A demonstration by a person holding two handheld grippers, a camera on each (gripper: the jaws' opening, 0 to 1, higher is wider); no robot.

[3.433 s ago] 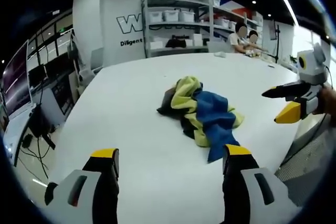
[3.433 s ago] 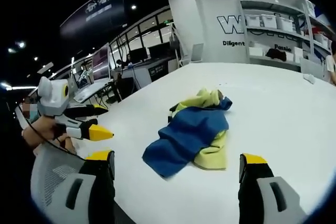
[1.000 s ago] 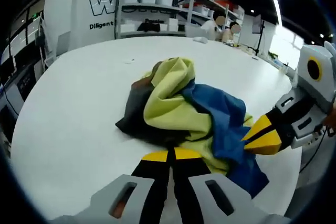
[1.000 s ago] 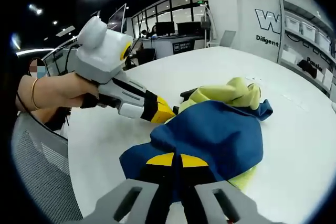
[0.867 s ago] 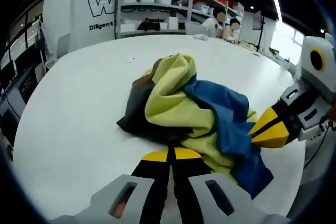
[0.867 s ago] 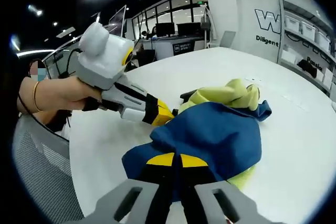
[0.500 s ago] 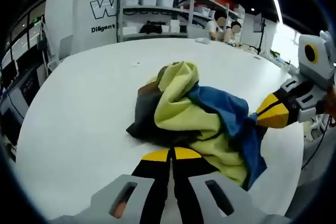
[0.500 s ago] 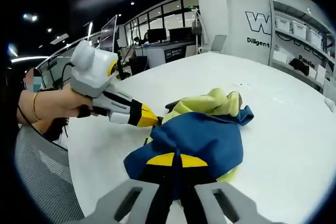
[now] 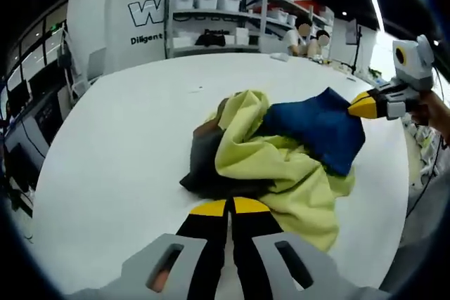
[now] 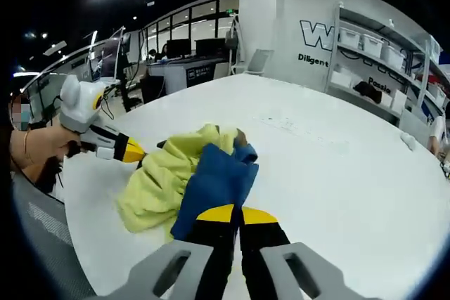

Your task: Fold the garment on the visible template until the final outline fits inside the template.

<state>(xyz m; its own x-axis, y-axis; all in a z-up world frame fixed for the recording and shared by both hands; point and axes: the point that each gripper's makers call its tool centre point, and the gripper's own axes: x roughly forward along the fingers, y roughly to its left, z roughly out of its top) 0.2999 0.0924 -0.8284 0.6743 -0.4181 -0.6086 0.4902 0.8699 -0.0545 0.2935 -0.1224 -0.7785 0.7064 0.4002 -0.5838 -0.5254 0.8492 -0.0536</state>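
A crumpled garment [image 9: 281, 152] in yellow-green, blue and dark grey lies on the white table [image 9: 112, 152]. My left gripper [image 9: 228, 207] is shut on its near edge, where yellow and dark cloth meet. The blue part [image 9: 320, 128] stretches right to my right gripper [image 9: 360, 105], whose yellow tips are closed on it. In the right gripper view, my right gripper [image 10: 235, 214] is shut on the blue cloth [image 10: 214, 180]. The yellow cloth [image 10: 158, 180] spreads left toward my left gripper [image 10: 133, 152], held by a hand.
Shelves with white bins [image 9: 211, 22] stand beyond the table, and two people [image 9: 309, 36] sit at its far side. Desks with monitors [image 10: 176, 57] line the room. A mesh chair [image 10: 42, 244] is at the table's near edge.
The two grippers have drawn apart. The blue part has been pulled away from the yellow heap, and the garment is more spread out on the table.
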